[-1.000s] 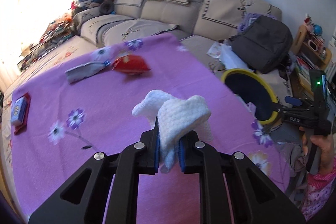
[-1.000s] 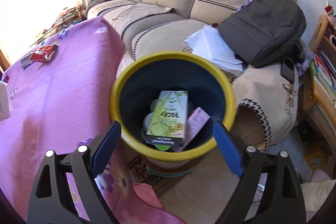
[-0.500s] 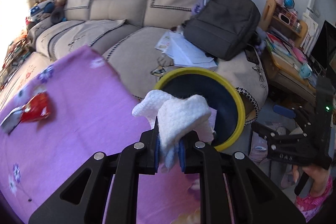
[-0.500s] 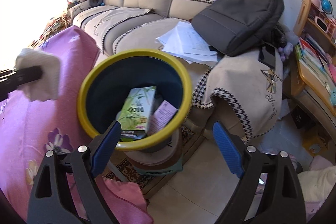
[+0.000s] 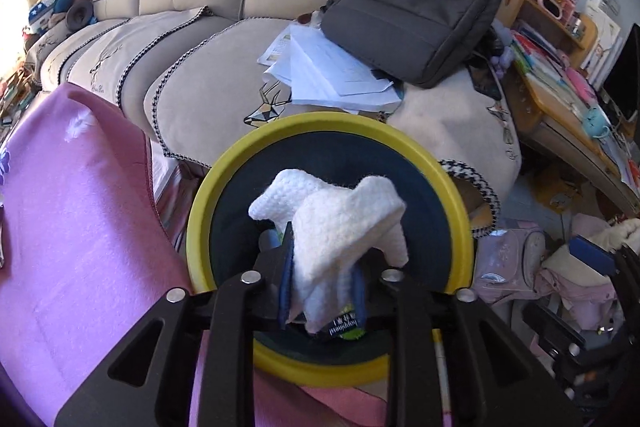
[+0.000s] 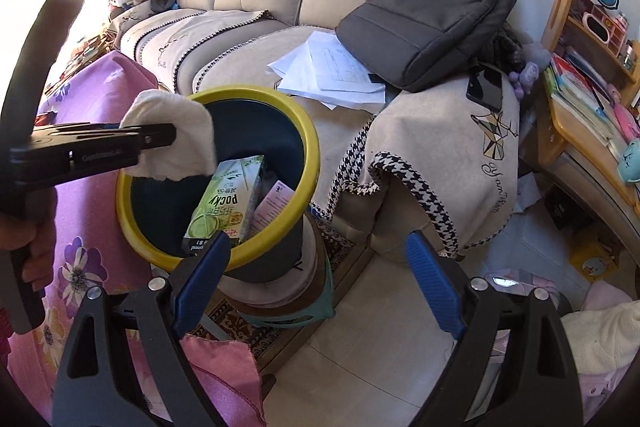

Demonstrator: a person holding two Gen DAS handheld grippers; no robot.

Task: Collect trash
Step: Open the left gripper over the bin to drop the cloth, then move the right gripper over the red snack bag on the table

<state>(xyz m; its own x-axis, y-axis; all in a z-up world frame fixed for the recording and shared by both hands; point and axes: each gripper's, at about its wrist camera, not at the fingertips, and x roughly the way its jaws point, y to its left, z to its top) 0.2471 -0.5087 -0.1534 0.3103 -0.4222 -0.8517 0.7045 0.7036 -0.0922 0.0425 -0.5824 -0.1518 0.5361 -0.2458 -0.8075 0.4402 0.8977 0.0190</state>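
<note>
Now the left gripper (image 5: 322,291), carried off the purple tablecloth (image 5: 80,227), pinches the crumpled white textured tissue (image 5: 340,227) over the yellow-rimmed dark bin (image 5: 208,203), ready to drop; the right gripper (image 6: 316,283) gapes empty beside that bin.

I can read "pocky" upside down on the green box (image 6: 224,205) standing in the yellow-rimmed bin (image 6: 308,147), right wrist view; more print below it, too small to read. The pink card (image 6: 272,205) beside the box has small print, unreadable. The left gripper (image 6: 160,139) carries faint embossed lettering along its side, can't make it out. Sofa cover (image 6: 460,131) has cursive embroidery under the deer motif, approx. "Yun Fan", not sure. In the left wrist view, a dark label (image 5: 340,327) inside the bin shows white upside-down lettering, unreadable. Papers (image 5: 328,71) on the sofa: printed, too small.
</note>
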